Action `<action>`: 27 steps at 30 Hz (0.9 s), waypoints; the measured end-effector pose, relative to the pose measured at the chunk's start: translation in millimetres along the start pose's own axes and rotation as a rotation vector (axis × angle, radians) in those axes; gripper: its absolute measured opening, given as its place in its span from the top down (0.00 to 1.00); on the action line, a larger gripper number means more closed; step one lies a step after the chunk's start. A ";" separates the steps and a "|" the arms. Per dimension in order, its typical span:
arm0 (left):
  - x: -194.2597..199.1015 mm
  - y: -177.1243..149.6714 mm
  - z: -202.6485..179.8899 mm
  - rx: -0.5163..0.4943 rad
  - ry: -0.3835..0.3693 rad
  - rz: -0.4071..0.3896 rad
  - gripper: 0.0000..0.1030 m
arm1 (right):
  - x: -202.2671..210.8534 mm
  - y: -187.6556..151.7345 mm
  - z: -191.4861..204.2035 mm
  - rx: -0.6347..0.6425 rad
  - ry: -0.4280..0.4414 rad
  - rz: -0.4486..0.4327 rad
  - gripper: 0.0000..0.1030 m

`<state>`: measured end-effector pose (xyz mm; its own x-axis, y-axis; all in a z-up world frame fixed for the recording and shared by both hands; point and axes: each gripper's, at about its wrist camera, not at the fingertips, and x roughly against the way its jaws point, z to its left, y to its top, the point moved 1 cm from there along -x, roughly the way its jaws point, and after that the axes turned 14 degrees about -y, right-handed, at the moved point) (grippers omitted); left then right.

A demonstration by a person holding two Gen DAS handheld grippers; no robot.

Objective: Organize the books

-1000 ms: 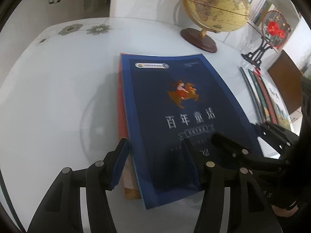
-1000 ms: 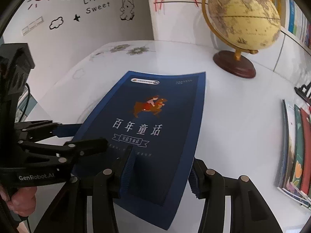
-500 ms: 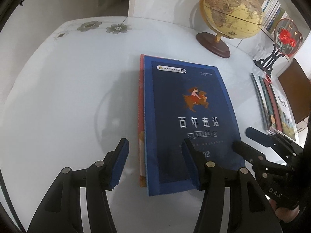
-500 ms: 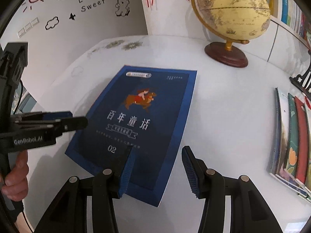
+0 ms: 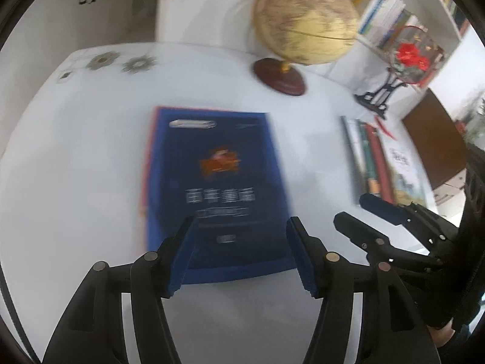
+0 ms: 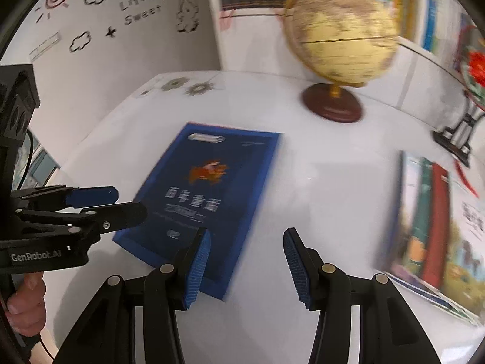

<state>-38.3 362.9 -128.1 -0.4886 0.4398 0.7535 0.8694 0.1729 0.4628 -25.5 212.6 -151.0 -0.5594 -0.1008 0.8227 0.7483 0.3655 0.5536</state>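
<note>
Blue book [image 5: 218,182]: lies flat on the white table [image 5: 75,182], cover up, white title lettering and an orange figure on the front; both views blurred. A red-edged book [image 5: 145,163] shows under it along its left side in the left wrist view.

Book row [image 5: 382,163]: several thin books lie side by side on the table to the right of the blue book, well apart from it; green and red covers and one with a picture front. In the right wrist view the same row [image 6: 436,221] fills the right side.

Shelves [image 5: 385,15]: behind the table, upright books packed in them; titles unreadable.

Globe [image 5: 306,21]: on a dark round base, stands on the table beyond the blue book. Fan ornament [image 5: 409,57] with red flowers on a black stand, to the right of the globe.

Left gripper [image 5: 239,248]: jaws opening, nothing between the pads; it hovers over the near end of the blue book, clear of the cover.

Right gripper [image 6: 245,264]: jaws apart, empty; the left pad sits over the book's near right corner, the right pad over bare table. It also shows to the right of the book in the left wrist view.

Hand [image 6: 27,303]: grasps the left gripper's handle at the left edge of the right wrist view.
</note>
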 end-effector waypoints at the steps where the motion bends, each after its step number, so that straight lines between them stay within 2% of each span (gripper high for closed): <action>1: -1.3 1.6 -13.9 -0.017 -0.008 -0.001 0.43 | 5.2 -1.8 -11.9 -0.017 -0.006 0.001 0.52; 4: -6.1 6.9 -46.2 -0.059 -0.036 0.003 0.43 | 17.1 -6.3 -37.4 -0.037 -0.036 -0.003 0.52; 7: -13.5 12.0 -81.0 -0.072 -0.137 0.017 0.43 | 31.6 -10.8 -62.4 -0.047 -0.075 -0.017 0.52; 8: -15.2 12.9 -90.3 -0.076 -0.147 0.014 0.43 | 36.4 -12.6 -70.2 -0.043 -0.093 -0.023 0.52; 12: -26.9 16.8 -133.2 -0.123 -0.158 0.014 0.43 | 55.4 -21.3 -104.0 -0.016 -0.177 -0.045 0.52; 16: -43.2 19.3 -171.1 -0.155 -0.188 0.026 0.43 | 66.2 -30.3 -136.8 -0.043 -0.182 -0.047 0.52; 27: -93.3 23.0 -246.4 -0.184 -0.220 0.066 0.43 | 80.9 -55.8 -228.3 -0.102 -0.215 -0.035 0.52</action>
<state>9.2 108.7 -72.7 -0.3860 0.6287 0.6751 0.8612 -0.0167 0.5080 -31.1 -27.2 -85.9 -0.6402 0.0914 0.7628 0.7534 0.2688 0.6001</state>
